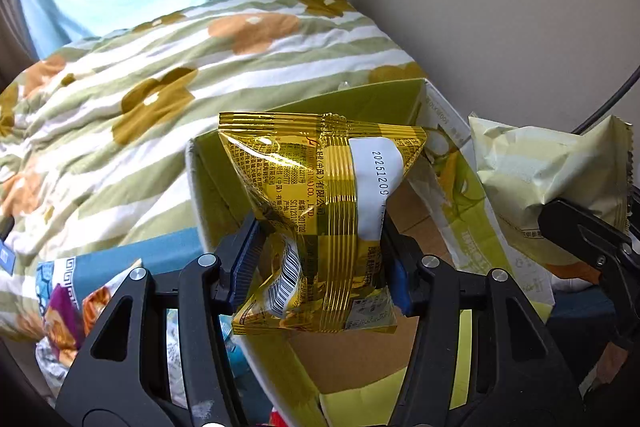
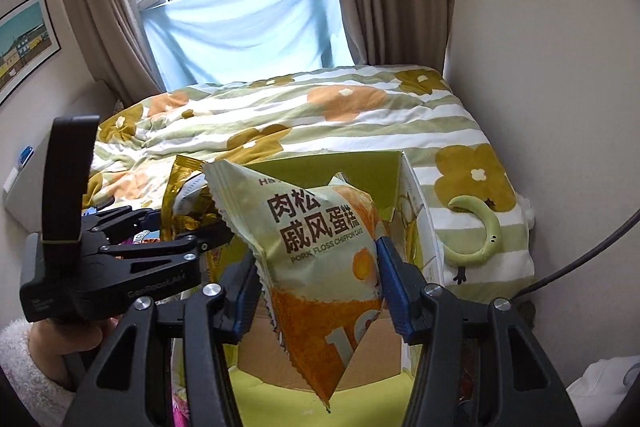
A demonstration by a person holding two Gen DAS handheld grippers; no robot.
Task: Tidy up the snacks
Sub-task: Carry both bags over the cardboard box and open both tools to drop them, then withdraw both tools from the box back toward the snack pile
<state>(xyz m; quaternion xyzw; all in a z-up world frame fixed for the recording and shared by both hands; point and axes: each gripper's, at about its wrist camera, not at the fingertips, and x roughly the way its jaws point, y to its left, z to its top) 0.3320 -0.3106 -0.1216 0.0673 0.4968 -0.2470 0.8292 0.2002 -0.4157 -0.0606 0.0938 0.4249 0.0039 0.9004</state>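
Held the gold packet (image 1: 320, 215) pinched in the left gripper (image 1: 320, 259) and the pork floss cake packet (image 2: 320, 267) clamped in the right gripper (image 2: 316, 291), both poised over the open green box (image 1: 360, 103) at twelve o'clock; best lowered well inside before letting go.

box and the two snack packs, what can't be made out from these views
- Box inside: both wrist views, the gold pack and pale green pack cover most of it.
- Gold pack front: left wrist view shows only its back seam.
- Packs at lower left: left wrist view, cut off by the left gripper.
- Right gripper: its body is cut off by the bottom edge.
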